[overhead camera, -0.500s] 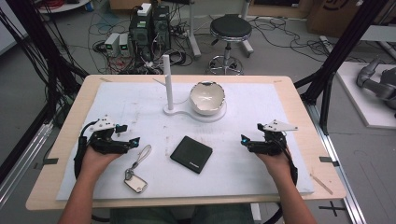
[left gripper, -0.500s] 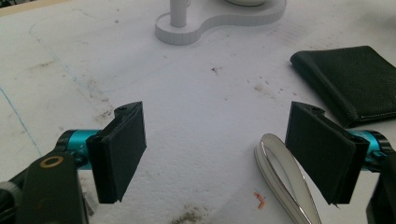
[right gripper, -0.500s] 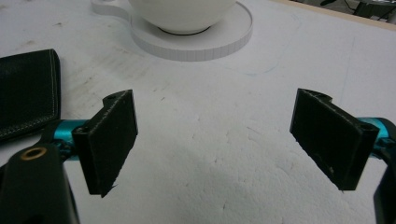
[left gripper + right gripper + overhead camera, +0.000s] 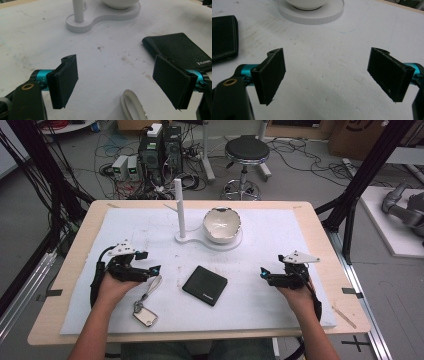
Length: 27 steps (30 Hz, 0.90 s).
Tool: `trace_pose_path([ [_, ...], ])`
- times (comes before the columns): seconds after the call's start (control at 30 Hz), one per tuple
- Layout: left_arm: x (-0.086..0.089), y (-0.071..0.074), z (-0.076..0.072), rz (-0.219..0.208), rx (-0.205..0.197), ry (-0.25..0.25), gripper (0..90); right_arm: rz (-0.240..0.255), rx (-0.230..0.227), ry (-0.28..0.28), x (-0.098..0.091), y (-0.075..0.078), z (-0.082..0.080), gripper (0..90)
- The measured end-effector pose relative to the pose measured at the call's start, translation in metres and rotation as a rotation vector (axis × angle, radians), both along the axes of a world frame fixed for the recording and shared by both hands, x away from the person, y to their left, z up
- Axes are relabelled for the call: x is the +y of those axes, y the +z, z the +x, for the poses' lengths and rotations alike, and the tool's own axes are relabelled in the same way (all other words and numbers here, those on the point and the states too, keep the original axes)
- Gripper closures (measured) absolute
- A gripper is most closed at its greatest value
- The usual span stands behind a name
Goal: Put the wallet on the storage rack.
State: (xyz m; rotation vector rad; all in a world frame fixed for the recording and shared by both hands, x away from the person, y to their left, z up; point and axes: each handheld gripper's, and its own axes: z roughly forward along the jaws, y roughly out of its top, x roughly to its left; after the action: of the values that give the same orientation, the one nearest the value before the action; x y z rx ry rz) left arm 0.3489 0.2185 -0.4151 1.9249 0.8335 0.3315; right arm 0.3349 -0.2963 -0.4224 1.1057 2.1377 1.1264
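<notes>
strap (image 4: 131, 105) of the metal tag (image 4: 145, 316) lies at six o'clock of the left gripper (image 4: 155, 270), whose jaws gape empty; dip lower and straddle the loop before squeezing. right gripper (image 4: 263, 273) open too.

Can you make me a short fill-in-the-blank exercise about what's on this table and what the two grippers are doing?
1. The jaws of the left gripper stand ____, with nothing between them.
2. The black wallet lies ____ the two grippers.
3. The white bowl sits on a white stand that also carries an upright ____.
4. A looped strap by the left gripper leads to a small ____ tag.

Missing words: open; between; post; silver
</notes>
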Motion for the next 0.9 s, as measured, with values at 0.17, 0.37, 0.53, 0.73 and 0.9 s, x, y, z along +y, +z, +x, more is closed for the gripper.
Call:
trace_pose_path([
  [0.17, -0.022, -0.003, 0.009, 0.004, 0.010, -0.041, 20.4, -0.005, -0.003, -0.014, -0.005, 0.001, -0.007, 15.1],
  [0.37, -0.042, -0.002, 0.017, 0.033, 0.013, -0.088, 20.4, -0.019, -0.004, -0.027, -0.013, 0.000, -0.016, 15.1],
  [0.53, -0.064, -0.006, 0.023, 0.052, 0.041, -0.134, 20.4, -0.025, -0.006, -0.054, -0.023, 0.000, -0.023, 15.1],
  [0.73, -0.086, -0.013, 0.025, 0.098, 0.073, -0.180, 20.4, -0.025, -0.002, -0.068, -0.029, 0.000, -0.026, 15.1],
  [0.9, -0.100, -0.017, 0.024, 0.132, 0.097, -0.210, 20.4, -0.029, -0.006, -0.064, -0.029, 0.000, -0.025, 15.1],
])
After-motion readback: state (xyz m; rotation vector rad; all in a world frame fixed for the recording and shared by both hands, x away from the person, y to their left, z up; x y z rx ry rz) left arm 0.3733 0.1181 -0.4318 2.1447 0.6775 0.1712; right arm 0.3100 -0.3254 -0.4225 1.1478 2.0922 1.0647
